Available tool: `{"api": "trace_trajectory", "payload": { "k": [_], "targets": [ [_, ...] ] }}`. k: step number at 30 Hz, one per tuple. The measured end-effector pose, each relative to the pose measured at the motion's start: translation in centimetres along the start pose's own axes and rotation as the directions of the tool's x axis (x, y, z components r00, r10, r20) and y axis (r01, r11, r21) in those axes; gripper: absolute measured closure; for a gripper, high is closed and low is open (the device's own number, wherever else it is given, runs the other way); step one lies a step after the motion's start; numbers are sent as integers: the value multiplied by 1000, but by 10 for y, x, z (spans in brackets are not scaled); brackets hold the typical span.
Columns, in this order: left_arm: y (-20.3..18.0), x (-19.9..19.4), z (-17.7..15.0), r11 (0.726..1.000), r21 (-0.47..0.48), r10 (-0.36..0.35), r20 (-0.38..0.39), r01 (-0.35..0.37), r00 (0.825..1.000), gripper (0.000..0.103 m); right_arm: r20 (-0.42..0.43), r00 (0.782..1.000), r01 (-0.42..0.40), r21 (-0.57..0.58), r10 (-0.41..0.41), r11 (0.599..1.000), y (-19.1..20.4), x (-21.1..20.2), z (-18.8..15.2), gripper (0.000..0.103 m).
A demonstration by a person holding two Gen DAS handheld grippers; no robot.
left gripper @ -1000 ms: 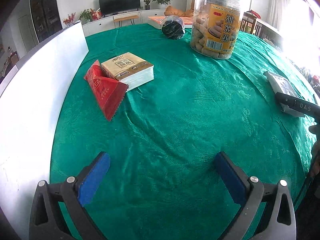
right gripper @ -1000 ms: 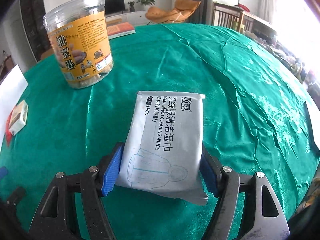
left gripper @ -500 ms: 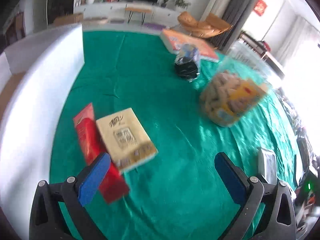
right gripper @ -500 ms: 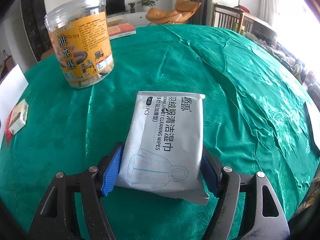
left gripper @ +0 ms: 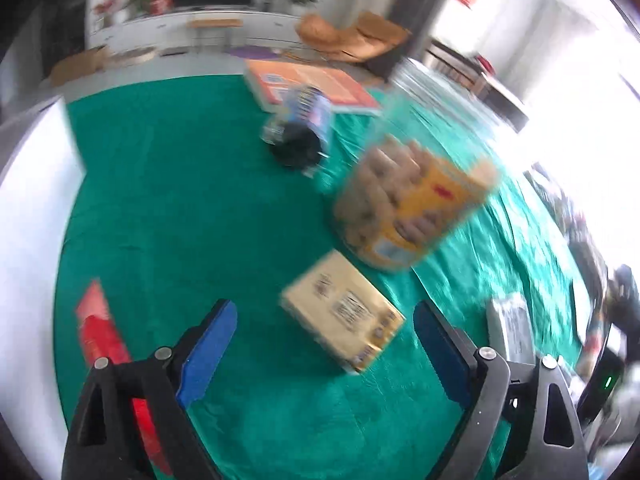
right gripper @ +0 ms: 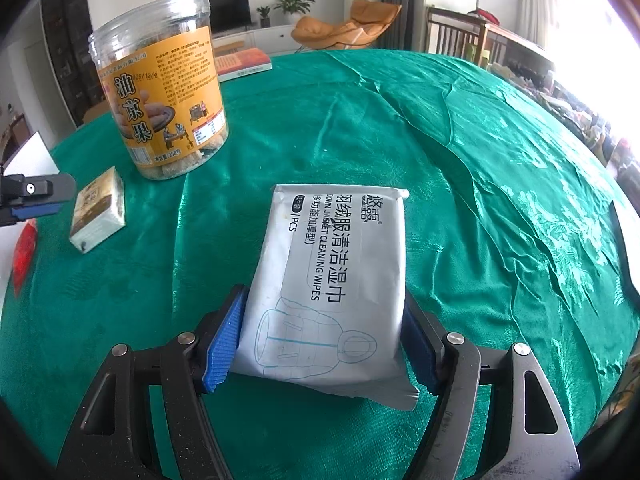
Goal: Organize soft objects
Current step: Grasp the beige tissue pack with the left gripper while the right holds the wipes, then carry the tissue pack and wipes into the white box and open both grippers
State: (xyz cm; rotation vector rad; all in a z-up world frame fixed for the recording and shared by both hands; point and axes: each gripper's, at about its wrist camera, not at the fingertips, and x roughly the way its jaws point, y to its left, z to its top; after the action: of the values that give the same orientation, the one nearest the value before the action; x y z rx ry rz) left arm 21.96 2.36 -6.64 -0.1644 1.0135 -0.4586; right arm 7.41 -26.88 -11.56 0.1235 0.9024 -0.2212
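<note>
Right wrist view shows the right gripper with both blue pads pressed against the sides of the white wipes pack — it pinches the pack near its lower end, while the pack's far end lies on the green tablecloth. Left wrist view is blurred by motion; the left gripper has its jaws spread wide with nothing between them, and the beige tissue pack sits just ahead of the gap, close to the snack jar. A red packet lies off to the left, partly behind the left finger.

The step in hand looks like the left tool lining up on the tissue pack. To do it well, the approach should slow so the pack sits squarely between the 2 pads, not at its corner; it lies at an angle to the fingers, so the wrist likely needs a turn before closing. The pack is soft, so a light squeeze across its short sides should do, and the jar is near enough that the right-hand finger could bump it.

Compared with 0.5 s ago, the left view has swung: the tissue pack now lies between the fingers' lines instead of by the left pad, the jar looms closer, and the red packet has slid leftward. The right gripper's hold on the wipes pack is unchanged.
</note>
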Motion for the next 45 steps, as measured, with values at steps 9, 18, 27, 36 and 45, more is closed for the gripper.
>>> {"api": "trace_trajectory", "payload": {
  "k": [9, 18, 27, 36, 45],
  "targets": [
    [-45, 71, -13, 973, 37, 230, -136, -228, 964, 10, 9, 999, -44, 48, 44, 998, -12, 4, 11, 31],
    [-39, 53, 10, 982, -11, 188, 28, -188, 982, 15, -34, 989, -143, 73, 145, 987, -34, 28, 56, 31],
    [-6, -92, 49, 996, -69, 73, 249, -57, 966, 15, 141, 976, -167, 3, 165, 986, -24, -39, 162, 31],
    [143, -272, -34, 908, -146, 419, 250, -394, 873, 13, 105, 818, -523, -278, 566, 806, 165, -160, 186, 31],
    [224, -307, -132, 802, -336, 566, 162, -494, 808, 3, -308, 464, -883, -93, 830, 459, 335, -154, 120, 23]
  ]
}}
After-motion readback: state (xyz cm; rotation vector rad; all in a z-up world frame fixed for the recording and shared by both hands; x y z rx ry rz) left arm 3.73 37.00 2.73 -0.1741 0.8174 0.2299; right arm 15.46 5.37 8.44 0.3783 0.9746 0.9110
